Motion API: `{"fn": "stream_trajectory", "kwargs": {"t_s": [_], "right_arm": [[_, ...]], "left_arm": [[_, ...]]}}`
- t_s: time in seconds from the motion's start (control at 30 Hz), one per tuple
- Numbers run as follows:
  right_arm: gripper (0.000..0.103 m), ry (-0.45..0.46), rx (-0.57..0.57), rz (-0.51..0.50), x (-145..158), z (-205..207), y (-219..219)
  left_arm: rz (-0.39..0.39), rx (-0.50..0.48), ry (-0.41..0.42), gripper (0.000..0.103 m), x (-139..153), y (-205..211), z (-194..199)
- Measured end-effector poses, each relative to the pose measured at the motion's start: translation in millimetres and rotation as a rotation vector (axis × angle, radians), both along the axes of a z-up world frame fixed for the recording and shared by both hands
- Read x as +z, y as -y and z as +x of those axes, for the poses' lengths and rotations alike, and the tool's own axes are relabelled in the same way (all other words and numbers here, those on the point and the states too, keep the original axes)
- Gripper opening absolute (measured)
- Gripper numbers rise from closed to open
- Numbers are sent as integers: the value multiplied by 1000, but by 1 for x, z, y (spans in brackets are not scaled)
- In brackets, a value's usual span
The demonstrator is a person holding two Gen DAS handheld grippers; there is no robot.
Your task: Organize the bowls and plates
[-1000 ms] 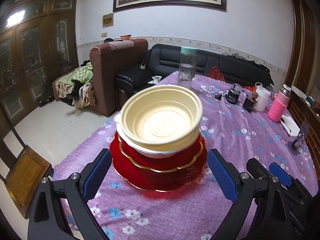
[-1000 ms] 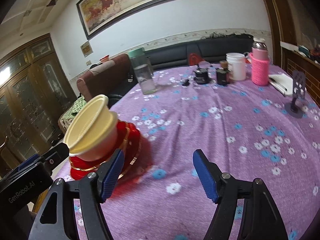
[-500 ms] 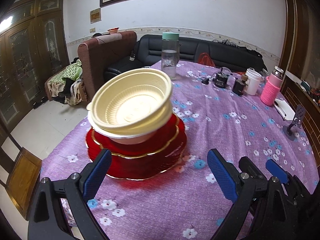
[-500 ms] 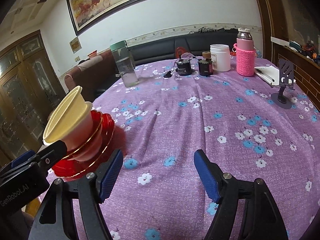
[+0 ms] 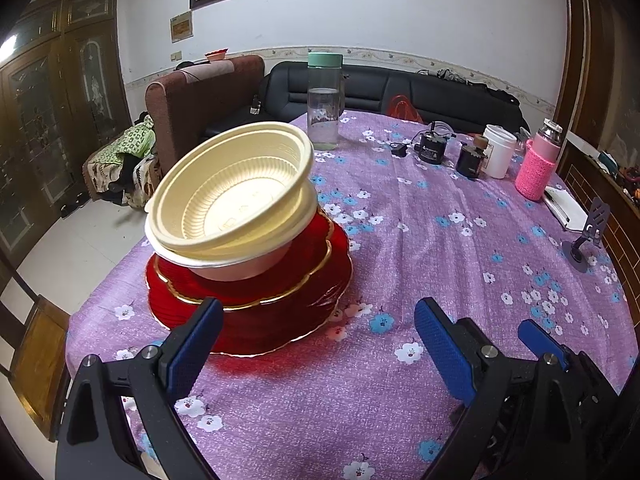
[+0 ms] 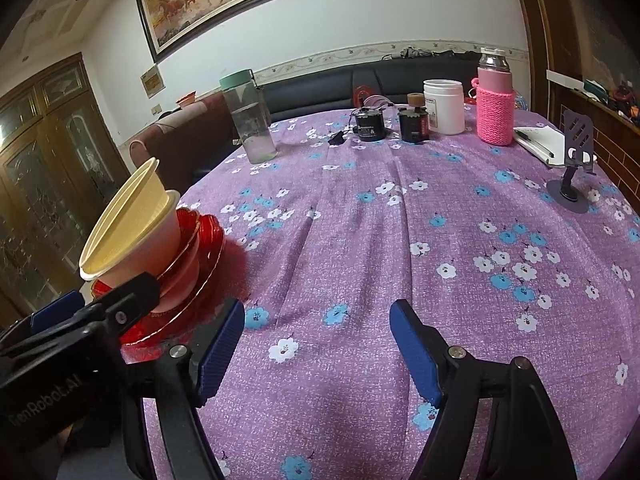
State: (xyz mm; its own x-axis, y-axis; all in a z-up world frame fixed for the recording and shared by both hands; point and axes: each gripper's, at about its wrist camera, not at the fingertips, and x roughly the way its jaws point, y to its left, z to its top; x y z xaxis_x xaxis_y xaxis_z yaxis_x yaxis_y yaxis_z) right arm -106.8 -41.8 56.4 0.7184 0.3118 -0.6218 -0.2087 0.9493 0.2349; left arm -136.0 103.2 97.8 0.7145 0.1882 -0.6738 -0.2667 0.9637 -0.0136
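Observation:
Two nested cream plastic bowls (image 5: 236, 204) sit tilted on a stack of red plates (image 5: 256, 292) with gold rims, at the table's near left. The stack also shows in the right wrist view, bowls (image 6: 132, 232) on plates (image 6: 200, 248). My left gripper (image 5: 320, 344) is open and empty, just in front of the stack and a little to its right. My right gripper (image 6: 316, 340) is open and empty over the bare cloth, right of the stack. The left gripper's body (image 6: 60, 344) shows at the lower left of the right wrist view.
The table has a purple flowered cloth (image 5: 420, 248). At the far side stand a clear water bottle (image 5: 324, 104), dark small devices (image 5: 430, 148), a white jar (image 5: 498, 152), a pink-sleeved flask (image 5: 538, 164), a notebook (image 5: 566, 208) and a phone stand (image 5: 588, 236). A wooden chair (image 5: 36, 344) stands left.
Both grippers have drawn back from the stack and stay open. The view has shifted, so the stack sits further left and lower. The bowls and plates stay on the table.

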Motion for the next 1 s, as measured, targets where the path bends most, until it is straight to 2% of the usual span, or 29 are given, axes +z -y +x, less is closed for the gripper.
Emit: {"fn": "stream_trajectory", "kwargs": {"t_s": [0.5, 0.67, 0.77, 0.87, 0.9, 1.0], "right_arm": [[80, 6, 35, -95, -4, -3, -23], [80, -5, 48, -106, -7, -6, -29], [80, 4, 55, -115, -5, -8, -32], [80, 24, 65, -127, -1, -10, -38], [80, 28, 67, -129, 0, -11, -39], [80, 40, 84, -138, 5, -12, -48]], "left_arm": [[-38, 4, -18, 96, -13, -6, 4], [-45, 13, 5, 96, -12, -9, 0], [1, 59, 85, 96, -2, -11, -12], [72, 114, 241, 99, 15, -10, -36], [80, 121, 286, 103, 20, -11, -43], [87, 133, 353, 103, 28, -15, -55]]}}
